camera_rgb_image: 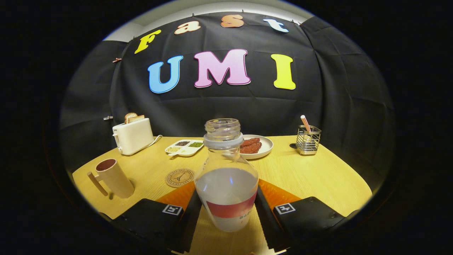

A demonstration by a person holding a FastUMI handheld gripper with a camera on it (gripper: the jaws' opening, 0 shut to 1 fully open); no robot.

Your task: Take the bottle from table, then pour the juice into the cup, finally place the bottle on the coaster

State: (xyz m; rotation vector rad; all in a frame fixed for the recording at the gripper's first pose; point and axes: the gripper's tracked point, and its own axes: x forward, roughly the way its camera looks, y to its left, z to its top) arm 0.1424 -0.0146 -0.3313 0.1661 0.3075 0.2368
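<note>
tool clamping upright bottle, cup left

The bottle hides the near edge of the plate and part of the coaster. Contents of the divided tray are too small to identify. The cup interior is dark; its contents cannot be determined.

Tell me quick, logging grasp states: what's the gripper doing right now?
Gripper: shut on the bottle, both fingers pressing its sides, bottle upright, cap off.
</note>
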